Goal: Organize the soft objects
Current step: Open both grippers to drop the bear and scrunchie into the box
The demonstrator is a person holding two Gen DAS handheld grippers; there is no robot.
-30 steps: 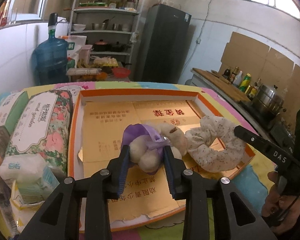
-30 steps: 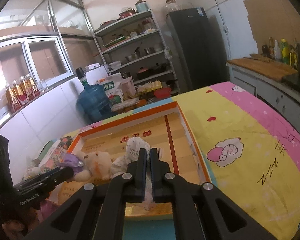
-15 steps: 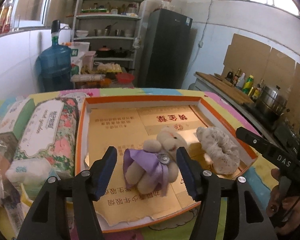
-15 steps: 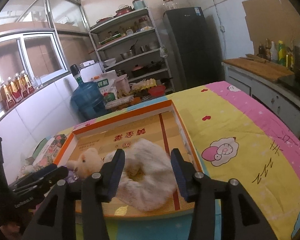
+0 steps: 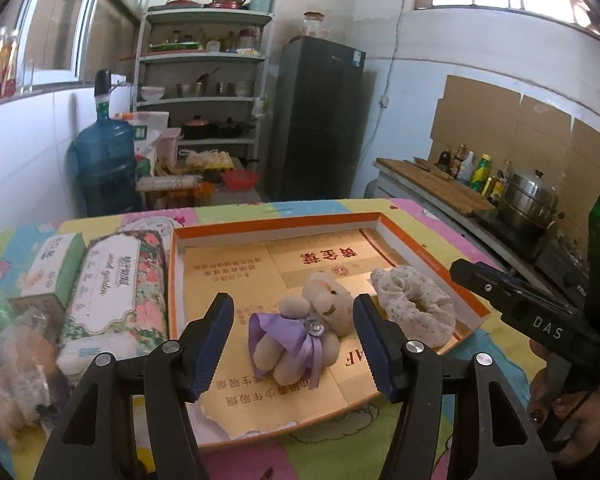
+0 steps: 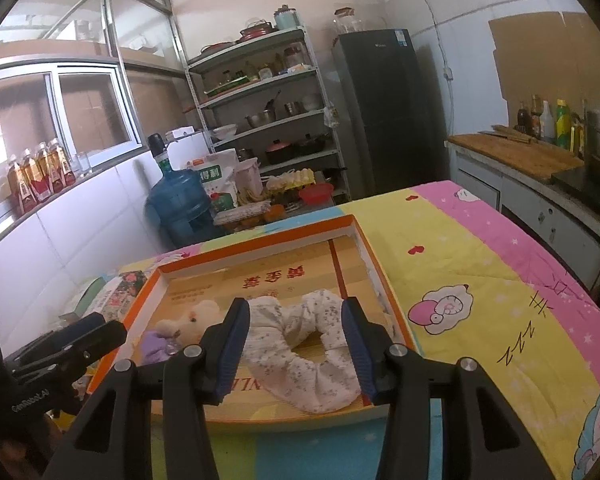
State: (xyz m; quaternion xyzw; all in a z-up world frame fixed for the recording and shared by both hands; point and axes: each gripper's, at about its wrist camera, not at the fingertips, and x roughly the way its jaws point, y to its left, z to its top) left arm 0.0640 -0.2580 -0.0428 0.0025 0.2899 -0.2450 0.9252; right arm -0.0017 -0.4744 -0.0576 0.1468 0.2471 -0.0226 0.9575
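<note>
- Soft packs (image 5: 116,288) wait on the desk left of the tray (image 5: 276,232); judged next: fetch one.
- Left tongs (image 5: 294,346) gape wide, empty, around the plush bear (image 5: 300,330) lying in the tray, head pointing far-right.
- Right tongs (image 6: 296,350) gape wide, empty, over the scrunchie (image 6: 300,360) beside it, long axis running near-to-far.

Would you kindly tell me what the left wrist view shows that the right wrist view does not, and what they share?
Only the left wrist view shows the wrapped tissue packs and the small plush toy lying left of the box. Only the right wrist view shows the cartoon sheep print on the tablecloth and the bottles on the window ledge. Both show the orange box holding the teddy bear with a purple bow and the floral scrunchie, with the left gripper and right gripper open.
</note>
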